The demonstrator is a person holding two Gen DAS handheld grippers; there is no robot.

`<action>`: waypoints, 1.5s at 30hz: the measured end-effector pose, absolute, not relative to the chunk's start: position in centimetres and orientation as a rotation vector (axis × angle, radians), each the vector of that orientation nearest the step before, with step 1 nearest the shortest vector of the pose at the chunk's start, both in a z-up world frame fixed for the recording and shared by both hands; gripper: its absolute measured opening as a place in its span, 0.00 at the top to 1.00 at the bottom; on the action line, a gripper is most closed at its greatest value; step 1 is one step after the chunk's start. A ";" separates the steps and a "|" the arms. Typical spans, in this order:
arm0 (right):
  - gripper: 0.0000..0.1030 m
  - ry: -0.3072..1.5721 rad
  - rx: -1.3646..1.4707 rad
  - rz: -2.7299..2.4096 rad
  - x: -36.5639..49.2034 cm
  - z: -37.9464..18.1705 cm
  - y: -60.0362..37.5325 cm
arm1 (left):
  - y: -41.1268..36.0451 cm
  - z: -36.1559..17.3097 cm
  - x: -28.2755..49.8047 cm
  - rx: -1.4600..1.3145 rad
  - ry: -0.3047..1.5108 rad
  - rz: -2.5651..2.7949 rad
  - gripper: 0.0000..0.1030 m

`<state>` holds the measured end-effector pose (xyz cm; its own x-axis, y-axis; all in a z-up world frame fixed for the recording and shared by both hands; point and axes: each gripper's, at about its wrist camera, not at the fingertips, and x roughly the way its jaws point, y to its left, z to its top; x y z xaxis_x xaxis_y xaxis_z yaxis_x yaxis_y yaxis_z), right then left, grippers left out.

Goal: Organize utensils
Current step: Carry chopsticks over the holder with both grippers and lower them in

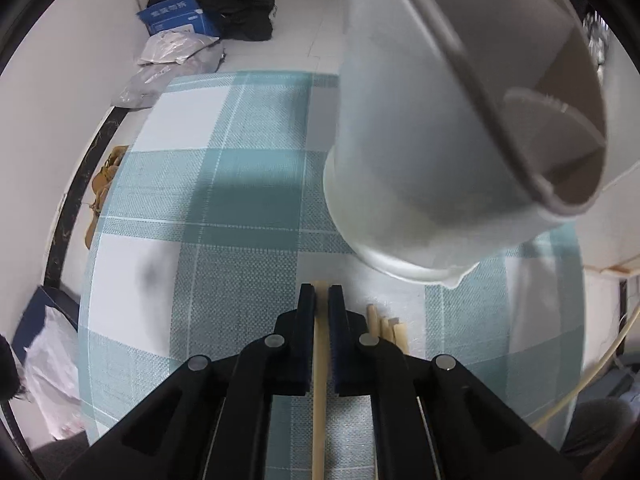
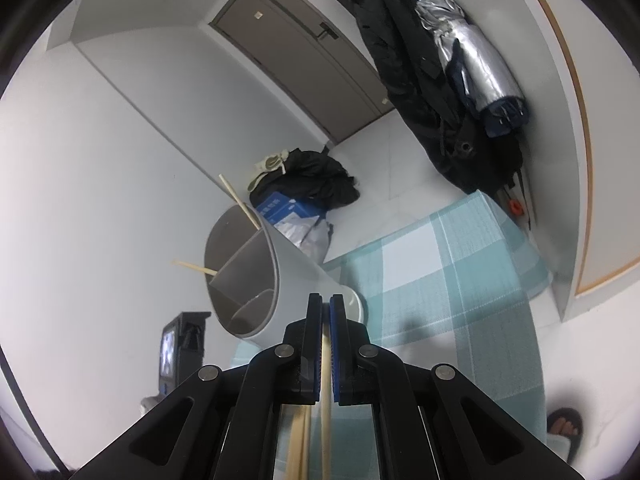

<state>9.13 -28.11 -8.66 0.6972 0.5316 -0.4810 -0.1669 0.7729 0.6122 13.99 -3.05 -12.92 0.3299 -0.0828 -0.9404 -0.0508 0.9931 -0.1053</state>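
A white utensil holder (image 1: 424, 152) with grey inner dividers stands on the checked teal tablecloth (image 1: 208, 208), just ahead and right of my left gripper (image 1: 322, 289). The left gripper is shut on a wooden chopstick (image 1: 319, 380) that runs back under the camera. Several more chopsticks (image 1: 386, 326) lie on the cloth to its right. In the right wrist view my right gripper (image 2: 325, 299) is shut on a chopstick (image 2: 326, 392), held close to the holder (image 2: 280, 276). Two chopsticks (image 2: 240, 202) stick out of the holder's compartments.
A black bag (image 1: 236, 0), a blue box (image 1: 176, 16) and plastic packets (image 1: 176, 46) lie on the floor beyond the table. Dark coats and a silver umbrella (image 2: 472, 56) hang on the wall. A sandalled foot (image 2: 564, 420) is at the lower right.
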 end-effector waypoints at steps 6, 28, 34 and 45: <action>0.97 0.664 0.498 0.431 7.7 -7.6 -27.2 | -2.8 -8.6 11.3 -0.185 1.045 -0.075 0.98; 0.97 0.543 0.192 0.442 2.4 -3.6 -20.2 | -1.6 -1.3 4.8 -0.258 0.746 -0.192 0.98; 0.97 0.526 0.157 0.439 1.4 -2.9 -19.2 | -1.9 -0.4 4.3 -0.235 0.762 -0.233 0.98; 0.97 0.514 0.161 0.490 1.3 -1.4 -18.3 | -2.5 1.4 4.7 -0.224 0.787 -0.271 0.98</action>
<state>1.31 -18.28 -1.41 0.7588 0.4873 -0.4323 -0.4078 0.8728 0.2680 4.67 -2.54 1.37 0.6745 -0.3217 -0.6645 0.1558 0.9418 -0.2978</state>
